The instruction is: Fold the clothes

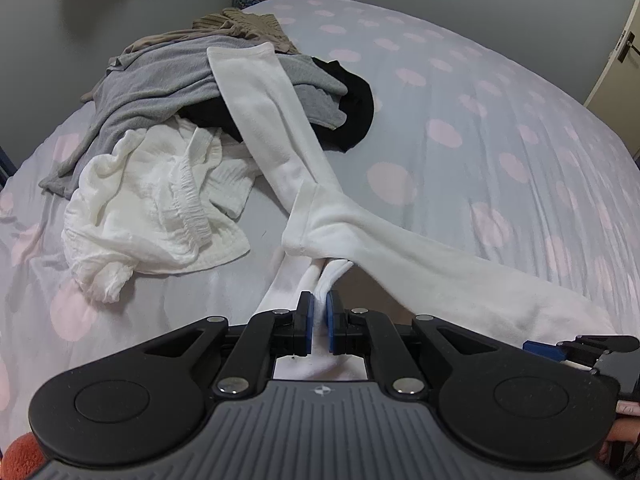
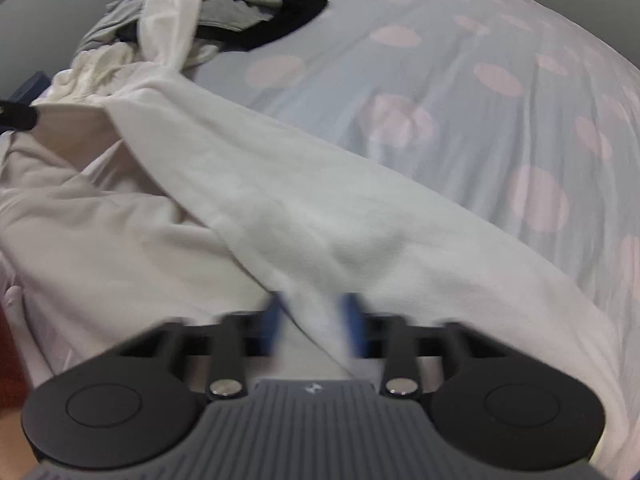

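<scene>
A long white garment (image 1: 280, 128) stretches from the clothes pile toward me across the bed. My left gripper (image 1: 320, 312) is shut on a bunched edge of this white garment near its lower end. In the right wrist view the same white garment (image 2: 280, 200) hangs lifted above the bed, and my right gripper (image 2: 314, 320) is shut on another part of its edge; that view is blurred by motion. The right gripper's blue pad also shows at the right edge of the left wrist view (image 1: 540, 350).
A pile of clothes lies at the back left of the bed: a grey top (image 1: 160, 92), a black garment (image 1: 356, 108), a crumpled white piece (image 1: 152, 208) and a beige knit (image 1: 244, 26). The bedsheet (image 1: 480, 128) is pale blue with pink dots. A wall stands behind.
</scene>
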